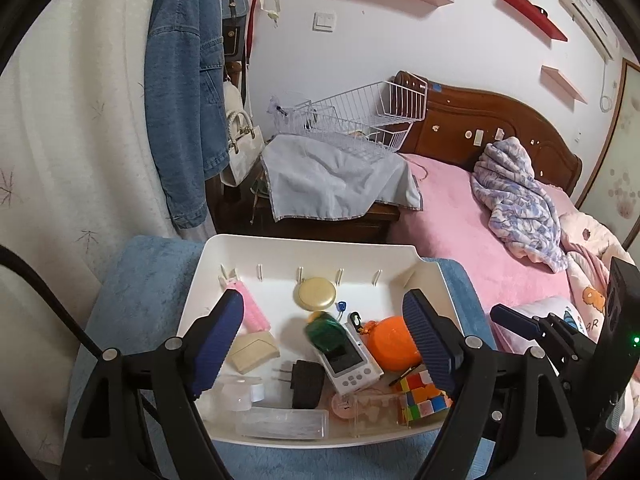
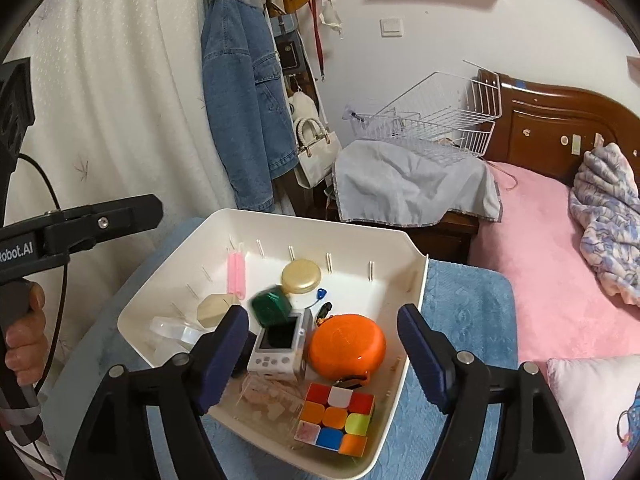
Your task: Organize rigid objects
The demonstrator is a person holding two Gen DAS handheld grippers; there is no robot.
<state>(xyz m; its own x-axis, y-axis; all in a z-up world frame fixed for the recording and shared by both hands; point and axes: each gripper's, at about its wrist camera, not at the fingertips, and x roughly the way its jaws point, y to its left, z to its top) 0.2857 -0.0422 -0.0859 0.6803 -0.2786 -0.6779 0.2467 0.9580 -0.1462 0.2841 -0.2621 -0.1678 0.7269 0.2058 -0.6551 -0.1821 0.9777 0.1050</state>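
While both grippers' fingers gape empty, only the left view shows the black charger (image 1: 306, 383).

green object (image 1: 325, 333): motion-blurred | black charger (image 2: 243, 354): mostly hidden

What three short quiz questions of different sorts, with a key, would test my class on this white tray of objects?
1. True or false: the orange round case lies inside the white plastic tray.
2. Which object sits nearest the tray's front edge? A) multicoloured puzzle cube B) cream round compact C) pink comb
3. Fill in: the right gripper has its jaws ____.

Key: 1 true; 2 A; 3 open
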